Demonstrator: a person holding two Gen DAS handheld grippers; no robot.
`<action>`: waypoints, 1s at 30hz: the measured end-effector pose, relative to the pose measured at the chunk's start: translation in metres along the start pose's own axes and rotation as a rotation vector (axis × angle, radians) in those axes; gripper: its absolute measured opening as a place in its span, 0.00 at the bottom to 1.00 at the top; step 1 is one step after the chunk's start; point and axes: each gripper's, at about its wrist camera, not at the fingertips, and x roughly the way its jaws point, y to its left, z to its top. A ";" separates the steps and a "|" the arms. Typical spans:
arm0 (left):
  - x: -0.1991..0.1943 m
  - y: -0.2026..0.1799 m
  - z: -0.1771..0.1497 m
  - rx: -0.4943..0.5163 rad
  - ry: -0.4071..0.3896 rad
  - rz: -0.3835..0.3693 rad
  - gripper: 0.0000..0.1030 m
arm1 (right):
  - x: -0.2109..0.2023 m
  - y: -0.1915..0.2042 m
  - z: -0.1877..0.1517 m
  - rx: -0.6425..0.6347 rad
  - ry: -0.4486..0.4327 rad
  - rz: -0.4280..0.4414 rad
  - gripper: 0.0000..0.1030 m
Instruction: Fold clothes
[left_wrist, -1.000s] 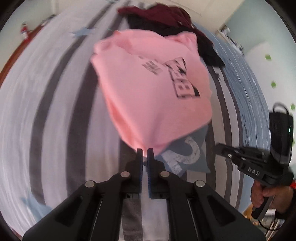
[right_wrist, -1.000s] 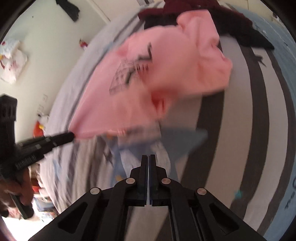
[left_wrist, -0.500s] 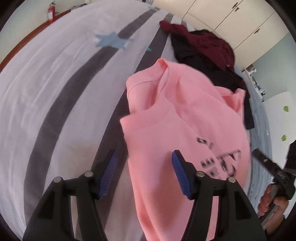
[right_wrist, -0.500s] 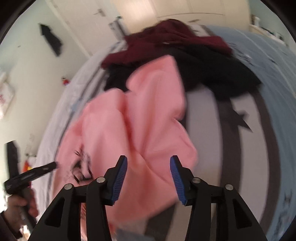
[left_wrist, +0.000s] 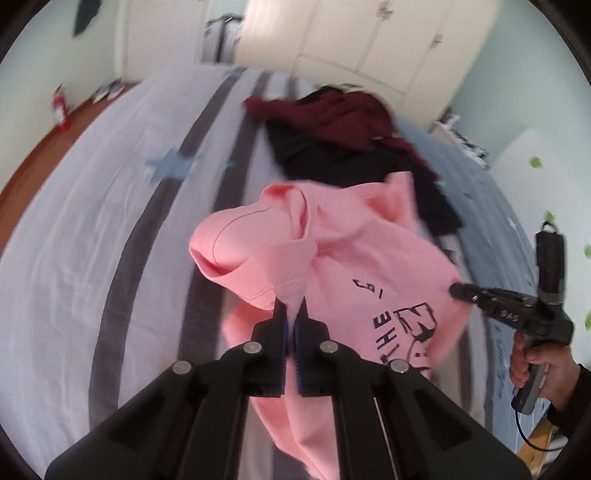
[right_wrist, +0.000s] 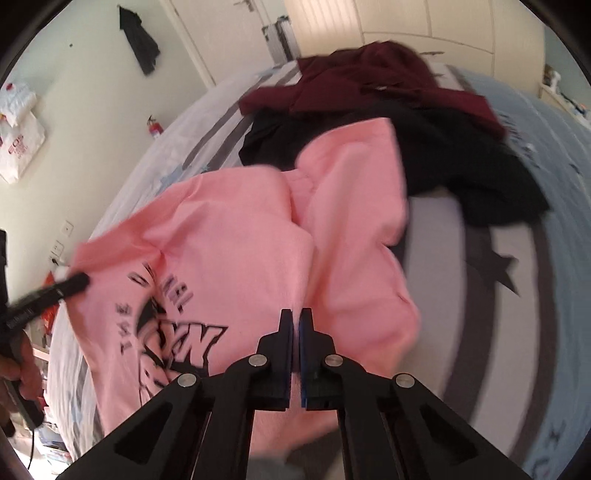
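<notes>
A pink sweatshirt (left_wrist: 354, 258) with black lettering is held up over the striped bed; it also shows in the right wrist view (right_wrist: 229, 251). My left gripper (left_wrist: 291, 310) is shut on a ribbed pink edge of it. My right gripper (right_wrist: 295, 317) is shut on pink fabric at the other side. The right gripper also shows in the left wrist view (left_wrist: 456, 290), its tip at the shirt's right edge. The left gripper shows in the right wrist view (right_wrist: 79, 282) at the shirt's left edge.
A pile of maroon clothes (left_wrist: 332, 114) and black clothes (right_wrist: 461, 155) lies on the bed behind the sweatshirt. The striped bedsheet (left_wrist: 92, 229) with star prints stretches left. White wardrobes (left_wrist: 369, 37) stand beyond the bed. A red extinguisher (left_wrist: 61, 110) stands by the wall.
Both grippers were open half a second ago over the pink sweatshirt; both have now shut on its fabric and lifted it. The views have tilted up toward the wardrobes.
</notes>
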 end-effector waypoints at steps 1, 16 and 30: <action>-0.010 -0.010 -0.005 0.006 -0.001 -0.030 0.02 | -0.012 -0.005 -0.012 0.010 0.002 -0.007 0.02; -0.034 -0.089 -0.171 0.054 0.338 -0.165 0.23 | -0.079 -0.034 -0.187 0.074 0.292 -0.175 0.04; 0.045 -0.010 -0.109 -0.051 0.269 0.048 0.39 | -0.001 -0.016 -0.046 -0.100 0.134 -0.202 0.48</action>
